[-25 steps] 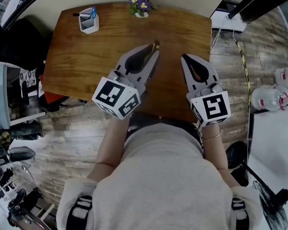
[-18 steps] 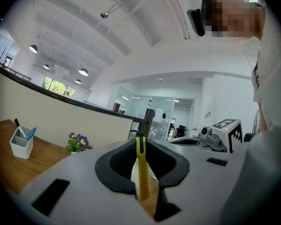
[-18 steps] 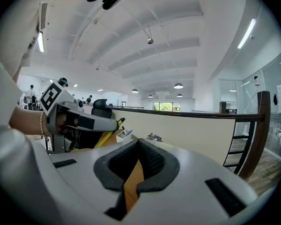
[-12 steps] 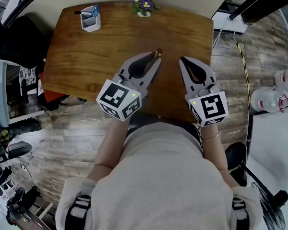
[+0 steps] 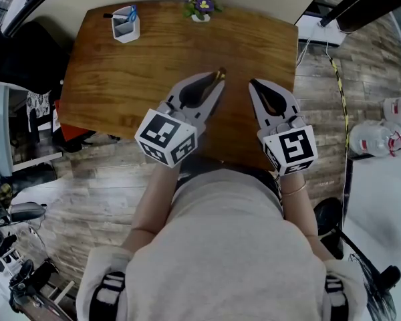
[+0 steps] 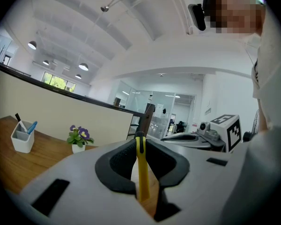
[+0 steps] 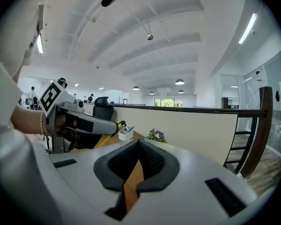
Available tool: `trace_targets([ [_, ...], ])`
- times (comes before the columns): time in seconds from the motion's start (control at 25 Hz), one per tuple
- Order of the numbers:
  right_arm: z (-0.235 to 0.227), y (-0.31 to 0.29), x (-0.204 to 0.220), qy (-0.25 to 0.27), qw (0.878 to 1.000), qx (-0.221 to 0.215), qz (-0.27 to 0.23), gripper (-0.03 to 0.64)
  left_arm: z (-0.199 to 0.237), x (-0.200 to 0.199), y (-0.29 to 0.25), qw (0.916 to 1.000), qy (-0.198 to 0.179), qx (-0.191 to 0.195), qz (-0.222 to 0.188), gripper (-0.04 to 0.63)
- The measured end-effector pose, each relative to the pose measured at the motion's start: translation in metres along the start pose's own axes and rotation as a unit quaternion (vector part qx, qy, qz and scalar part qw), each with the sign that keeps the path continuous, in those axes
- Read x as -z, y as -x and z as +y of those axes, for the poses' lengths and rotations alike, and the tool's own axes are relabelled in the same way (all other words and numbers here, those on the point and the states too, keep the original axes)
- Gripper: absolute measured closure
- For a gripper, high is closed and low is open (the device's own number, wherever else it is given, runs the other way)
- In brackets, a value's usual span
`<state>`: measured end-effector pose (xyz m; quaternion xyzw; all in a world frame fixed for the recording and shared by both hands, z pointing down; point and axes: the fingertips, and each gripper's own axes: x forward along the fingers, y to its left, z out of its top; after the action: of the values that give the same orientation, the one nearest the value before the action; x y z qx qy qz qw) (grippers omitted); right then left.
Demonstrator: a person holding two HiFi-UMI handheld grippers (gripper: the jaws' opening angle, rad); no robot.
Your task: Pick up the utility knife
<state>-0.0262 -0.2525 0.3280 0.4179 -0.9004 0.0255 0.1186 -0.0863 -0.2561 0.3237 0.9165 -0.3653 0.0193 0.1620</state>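
Pinching the slim yellow utility knife (image 6: 141,172) edgewise against twisting, the left tool (image 5: 216,80) holds it above the brown wooden bench (image 5: 120,65); right tool (image 5: 254,84) clenched, empty.

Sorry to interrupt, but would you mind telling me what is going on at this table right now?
A person stands at a wooden table with a hand-held gripper in each hand. The left hand-held gripper is clamped on a yellow utility knife and holds it over the table. The right hand-held gripper is beside it, jaws together and empty. A white pen holder and a small potted flower sit at the table's far edge.
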Motion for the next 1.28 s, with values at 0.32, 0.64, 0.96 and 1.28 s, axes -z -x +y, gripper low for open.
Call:
trace_targets([
  [0.32,0.001,-0.004,0.003,0.000,1.000,-0.005,0.006,0.604,0.003,0.005,-0.002,0.9999,0.002,0.003,0.010,0.521],
  [0.64,0.006,-0.006,0.004,0.004,1.000,-0.015,0.010,0.604,0.003,0.007,-0.002,0.9999,0.004,0.005,0.011,0.521],
  [0.96,0.009,-0.009,0.008,0.003,1.000,-0.026,0.018,0.604,0.005,0.008,-0.003,0.9999,0.008,0.006,0.012,0.520],
  [1.28,0.007,-0.010,0.006,0.004,1.000,-0.026,0.013,0.604,0.007,0.009,-0.005,0.9998,0.011,0.006,0.014,0.522],
])
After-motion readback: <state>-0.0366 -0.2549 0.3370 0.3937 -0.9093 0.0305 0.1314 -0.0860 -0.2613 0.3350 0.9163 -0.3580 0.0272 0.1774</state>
